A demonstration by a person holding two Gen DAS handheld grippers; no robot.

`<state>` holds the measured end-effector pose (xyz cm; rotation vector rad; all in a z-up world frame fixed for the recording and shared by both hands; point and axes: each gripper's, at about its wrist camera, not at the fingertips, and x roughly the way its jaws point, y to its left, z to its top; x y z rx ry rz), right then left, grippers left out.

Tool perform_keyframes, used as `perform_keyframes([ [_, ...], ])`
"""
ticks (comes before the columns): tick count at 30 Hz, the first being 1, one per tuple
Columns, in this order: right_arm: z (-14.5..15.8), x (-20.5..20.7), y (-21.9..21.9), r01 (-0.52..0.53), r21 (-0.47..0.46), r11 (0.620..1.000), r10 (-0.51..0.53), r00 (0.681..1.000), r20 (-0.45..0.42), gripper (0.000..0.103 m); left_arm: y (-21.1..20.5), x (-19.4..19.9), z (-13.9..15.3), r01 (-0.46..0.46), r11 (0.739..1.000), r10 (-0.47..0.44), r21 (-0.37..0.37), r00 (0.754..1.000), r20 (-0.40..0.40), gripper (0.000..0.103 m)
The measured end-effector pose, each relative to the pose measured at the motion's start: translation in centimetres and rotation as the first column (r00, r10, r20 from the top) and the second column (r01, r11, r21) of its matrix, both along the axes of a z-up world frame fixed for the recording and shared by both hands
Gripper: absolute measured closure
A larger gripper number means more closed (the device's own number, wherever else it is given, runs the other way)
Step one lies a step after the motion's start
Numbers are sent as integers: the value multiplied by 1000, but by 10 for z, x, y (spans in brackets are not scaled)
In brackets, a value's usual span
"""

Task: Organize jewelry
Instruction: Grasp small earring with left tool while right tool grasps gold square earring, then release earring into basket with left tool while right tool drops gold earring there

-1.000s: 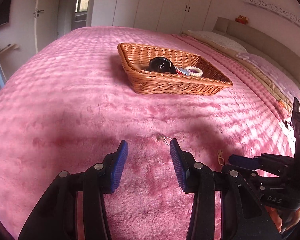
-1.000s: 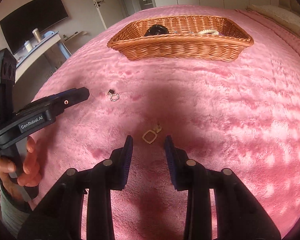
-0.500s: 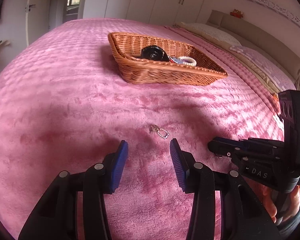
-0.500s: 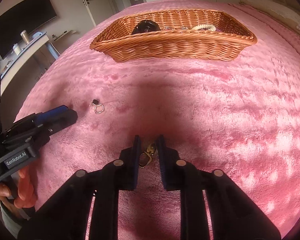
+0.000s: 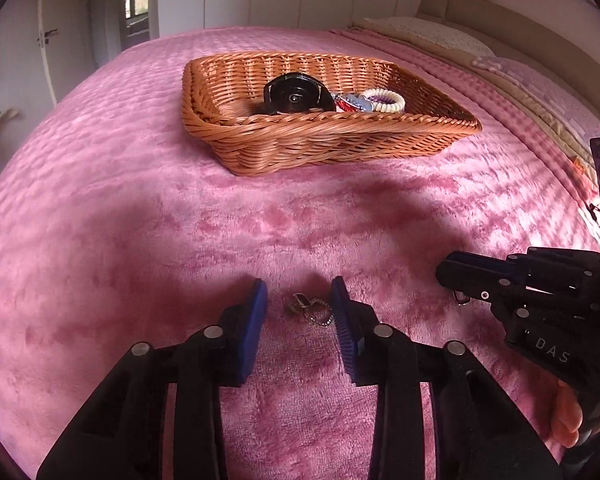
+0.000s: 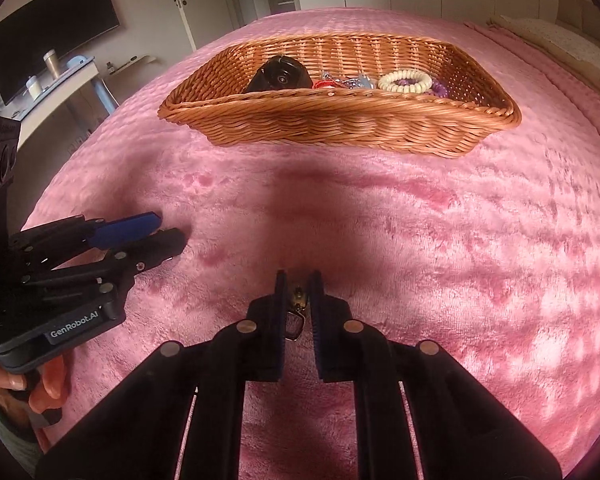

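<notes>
My left gripper (image 5: 299, 292) is open, low over the pink bedspread, with a small silver earring (image 5: 310, 309) lying between its blue pads. My right gripper (image 6: 299, 285) is shut on a gold earring (image 6: 296, 312), whose square loop hangs between the fingers; it also shows in the left wrist view (image 5: 452, 276). The left gripper appears in the right wrist view (image 6: 156, 232). The wicker basket (image 5: 340, 136) stands farther up the bed and holds a black watch (image 5: 294, 94), a white bead bracelet (image 5: 384, 100) and other pieces.
The pink bedspread (image 5: 100, 200) covers the whole bed. Pillows and a headboard (image 5: 480, 12) lie at the far right. A desk with cups under a wall TV (image 6: 52, 72) stands left of the bed. Wardrobe doors line the back wall.
My left gripper moved forward until the silver earring lay between its pads. My right gripper closed on the gold earring and holds it.
</notes>
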<state>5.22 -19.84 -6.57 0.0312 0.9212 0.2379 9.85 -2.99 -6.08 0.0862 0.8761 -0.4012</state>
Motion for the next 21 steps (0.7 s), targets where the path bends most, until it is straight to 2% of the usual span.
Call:
perform_keyframes([
  [3, 1, -1, -3, -8, 30, 1000, 8, 1000, 11, 94, 2, -4, 2, 11, 1000, -11, -12, 1000, 17, 95],
  [10, 11, -6, -23, -2, 158, 987, -4, 999, 37, 94, 8, -12, 12, 19, 997, -16, -72, 999, 51, 95],
  [15, 23, -14, -28, -5, 186, 983, -8, 998, 67, 94, 22, -21, 27, 37, 980, -26, -198, 998, 58, 95],
  [19, 39, -22, -26, -6, 172, 985, -11, 995, 98, 94, 33, -31, 46, 72, 944, -50, -320, 996, 76, 95],
  [21, 49, -26, -25, -8, 159, 987, -11, 993, 118, 94, 36, -37, 60, 83, 932, -50, -353, 994, 102, 95],
])
